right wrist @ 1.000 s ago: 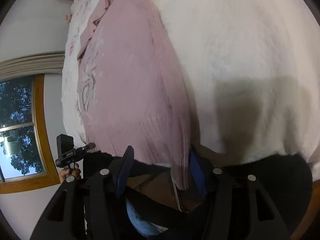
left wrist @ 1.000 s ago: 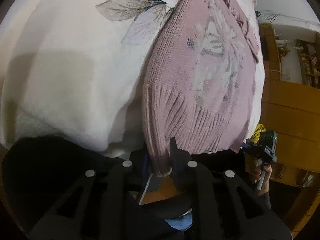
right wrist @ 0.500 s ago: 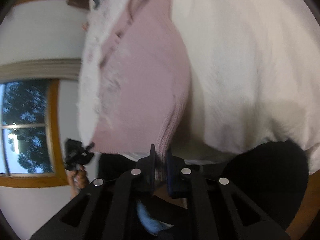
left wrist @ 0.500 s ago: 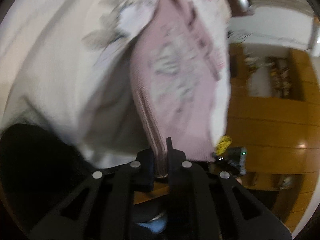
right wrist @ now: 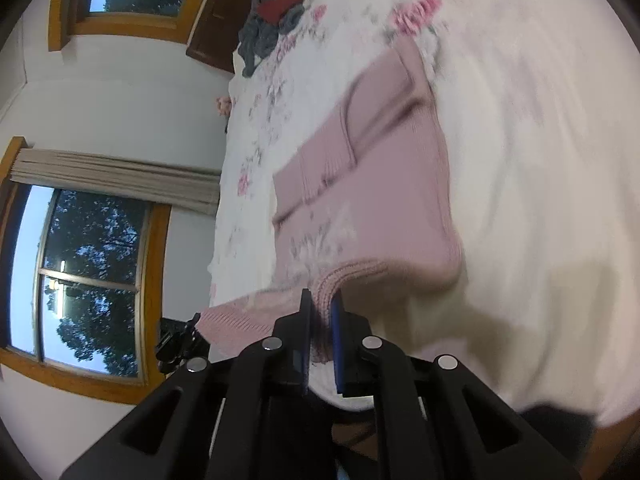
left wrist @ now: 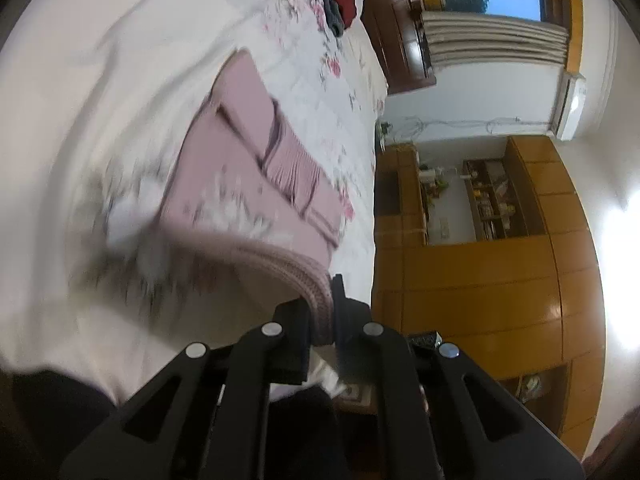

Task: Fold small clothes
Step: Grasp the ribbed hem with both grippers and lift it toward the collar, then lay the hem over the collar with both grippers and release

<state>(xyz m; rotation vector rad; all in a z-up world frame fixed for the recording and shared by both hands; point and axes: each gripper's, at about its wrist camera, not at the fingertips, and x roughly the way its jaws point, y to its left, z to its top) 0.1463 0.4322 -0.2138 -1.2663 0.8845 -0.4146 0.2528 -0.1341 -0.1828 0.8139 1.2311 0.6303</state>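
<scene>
A small pink knitted sweater (left wrist: 256, 184) with a pale motif lies on the white floral bedspread (left wrist: 100, 80), sleeves folded across its upper part. Its ribbed bottom hem is lifted off the bed and curls toward me. My left gripper (left wrist: 322, 312) is shut on one corner of that hem. In the right wrist view the pink sweater (right wrist: 376, 184) stretches away over the bedspread (right wrist: 540, 160), and my right gripper (right wrist: 320, 312) is shut on the other hem corner. The ribbed hem (right wrist: 240, 320) hangs between the two grippers.
A heap of grey and red clothes (right wrist: 272, 20) lies at the far end of the bed. Beside the bed stand orange wooden cabinets (left wrist: 480, 272) and shelves. Windows with wooden frames (right wrist: 88, 280) are on the other wall. The other gripper (right wrist: 176, 344) shows at the bed's edge.
Both grippers, holding the hem corners, have risen and swung forward, lifting the bottom of the sweater off the bed; a second ago the right gripper was still wide around the hem.
</scene>
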